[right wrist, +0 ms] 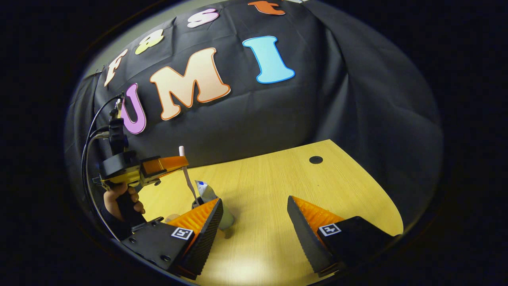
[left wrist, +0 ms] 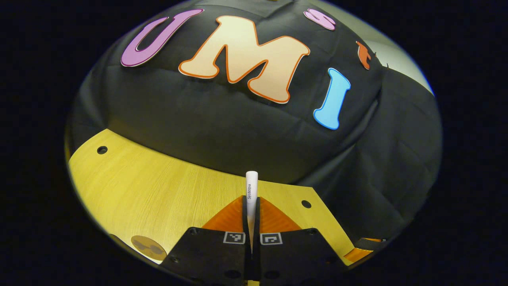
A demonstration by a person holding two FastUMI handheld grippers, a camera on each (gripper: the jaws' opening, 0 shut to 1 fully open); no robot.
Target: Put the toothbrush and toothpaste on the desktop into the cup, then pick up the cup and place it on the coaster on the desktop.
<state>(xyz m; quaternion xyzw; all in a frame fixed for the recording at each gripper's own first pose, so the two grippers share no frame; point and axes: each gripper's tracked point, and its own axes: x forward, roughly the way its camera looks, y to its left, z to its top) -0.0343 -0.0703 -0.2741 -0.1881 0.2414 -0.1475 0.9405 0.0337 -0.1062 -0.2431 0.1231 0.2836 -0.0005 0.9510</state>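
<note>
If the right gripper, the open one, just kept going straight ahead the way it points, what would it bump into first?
Probably nothing soon: between the right gripper's open fingers lies bare desktop, then the booth's black cloth wall. The cup sits left of that line, though depth is hard to judge.

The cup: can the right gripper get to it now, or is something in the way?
Probably not yet. The cup is close, beside the open right gripper, but the left gripper holds the toothbrush right above it, next to the toothpaste.

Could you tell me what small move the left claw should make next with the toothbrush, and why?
Probably lower it a little, then open. The left claw is shut on the toothbrush, which in the right gripper view slants down into the cup beside the toothpaste; its lower end is hidden.
</note>
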